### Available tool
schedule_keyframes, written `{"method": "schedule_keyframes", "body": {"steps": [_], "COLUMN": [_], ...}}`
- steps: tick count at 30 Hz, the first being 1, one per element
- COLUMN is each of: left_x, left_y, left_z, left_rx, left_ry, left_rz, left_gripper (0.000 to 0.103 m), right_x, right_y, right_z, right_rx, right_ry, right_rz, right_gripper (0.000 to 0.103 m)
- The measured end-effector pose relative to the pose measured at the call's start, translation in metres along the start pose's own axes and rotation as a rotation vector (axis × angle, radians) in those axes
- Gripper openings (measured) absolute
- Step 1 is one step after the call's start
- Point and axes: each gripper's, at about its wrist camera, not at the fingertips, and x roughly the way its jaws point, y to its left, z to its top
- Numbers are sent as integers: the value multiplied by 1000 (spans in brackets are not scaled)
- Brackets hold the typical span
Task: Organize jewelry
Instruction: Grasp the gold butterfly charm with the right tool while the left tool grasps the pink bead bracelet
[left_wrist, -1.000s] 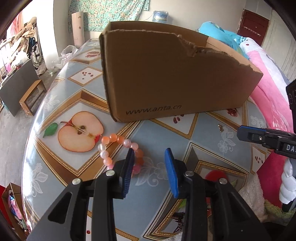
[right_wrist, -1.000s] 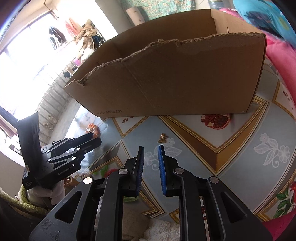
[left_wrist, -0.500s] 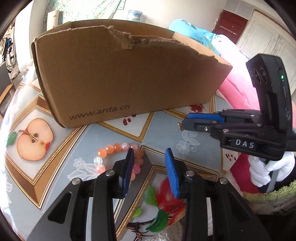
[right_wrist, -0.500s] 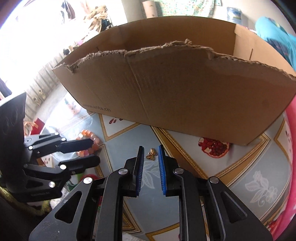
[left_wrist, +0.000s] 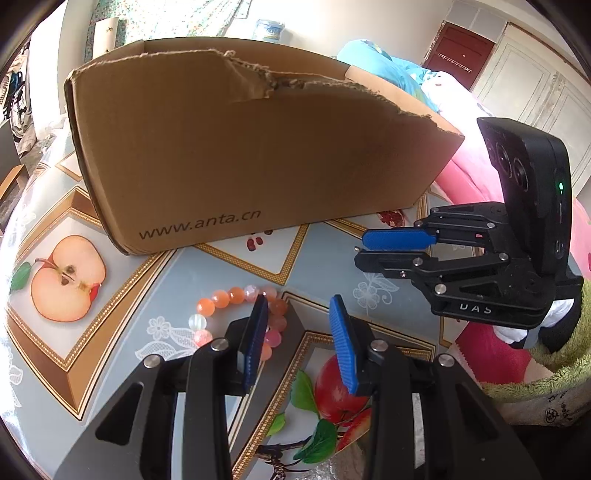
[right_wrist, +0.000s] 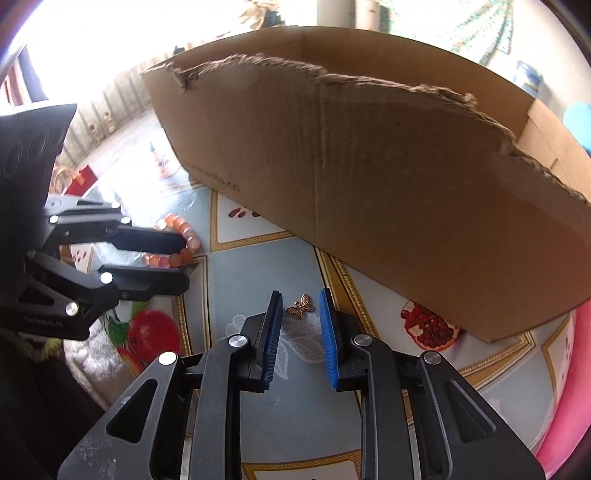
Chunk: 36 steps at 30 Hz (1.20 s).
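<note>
Both views have swung since a second ago: the right gripper (right_wrist: 301, 319) has rolled and its jaws have just been opening, so the butterfly charm (right_wrist: 301, 305) on the table (right_wrist: 295, 424) now lies at the gap between its tips, unpinched — lined up for a pick. Left gripper (left_wrist: 297, 339) hangs parted and empty beside the bracelet (left_wrist: 236, 299), its left pad over the beads. Box (left_wrist: 240, 147) stands at twelve o'clock — likely the destination.
</note>
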Motion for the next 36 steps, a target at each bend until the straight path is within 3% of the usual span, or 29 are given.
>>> {"method": "schedule_keyframes", "body": {"steps": [5,10,22,36], "left_x": [0,0,-8,-2], "left_y": [-1,-1,4,-12], "left_z": [0,0,-2,-1], "left_rx": [-1,-2,-22,110], "left_ry": [0,1,-2,30], "left_rz": [6,15,79,199], "left_gripper": [34,34,34,33], "right_x": [-2,-3,-5,-5], "right_y": [2,5,-13,-39], "right_z": [-1,-2,-9,-19], "right_rx": [-63,-63,121,305], "right_ry": [14,13,-23,-62], "right_rz": [9,-1,59,148], "right_gripper": [13,12,10,10]}}
